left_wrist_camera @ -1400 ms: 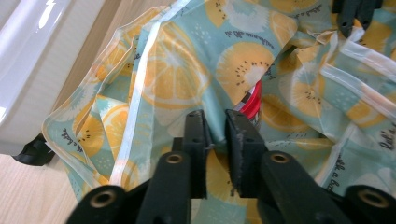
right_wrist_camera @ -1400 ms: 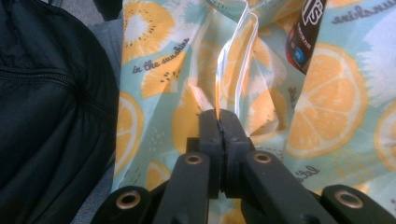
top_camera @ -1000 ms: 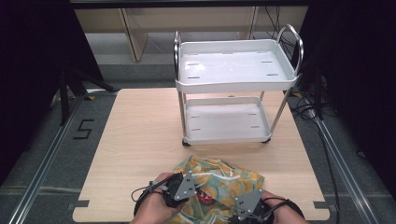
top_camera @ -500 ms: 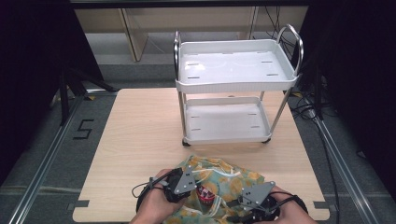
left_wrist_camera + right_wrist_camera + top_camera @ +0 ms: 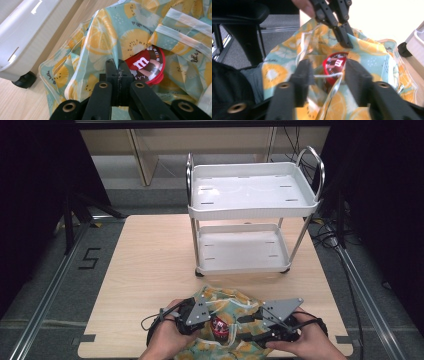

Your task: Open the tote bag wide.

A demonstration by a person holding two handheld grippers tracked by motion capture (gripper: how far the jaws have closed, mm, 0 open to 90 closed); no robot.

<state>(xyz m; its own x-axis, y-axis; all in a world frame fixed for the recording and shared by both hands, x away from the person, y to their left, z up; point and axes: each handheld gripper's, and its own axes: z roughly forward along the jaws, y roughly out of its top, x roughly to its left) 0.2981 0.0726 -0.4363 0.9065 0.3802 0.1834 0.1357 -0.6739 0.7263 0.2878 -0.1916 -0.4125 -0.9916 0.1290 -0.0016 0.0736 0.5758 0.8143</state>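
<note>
A teal bag printed with lemon slices (image 5: 227, 301) lies at the near table edge, its mouth held up. A red M&M's tin (image 5: 218, 325) sits inside it, seen close in the left gripper view (image 5: 146, 63). My left gripper (image 5: 117, 65) is shut on the bag's rim fabric (image 5: 105, 37), just left of the tin. My right gripper (image 5: 329, 71) has just opened from nearly shut and then eased in slightly. Its jaws stand apart, with a white bag strap (image 5: 329, 74) crossing between them and the tin (image 5: 335, 65) just beyond. The left gripper (image 5: 344, 40) pinches the far rim.
A white two-tier cart (image 5: 252, 212) stands on the far half of the wooden table (image 5: 150, 265), one caster (image 5: 23, 80) close to the bag. Dark floor and a metal rail (image 5: 47, 295) flank the table.
The right gripper's jaws have parted and the right hand has lifted a little. The left gripper stays pinched on the bag rim.
</note>
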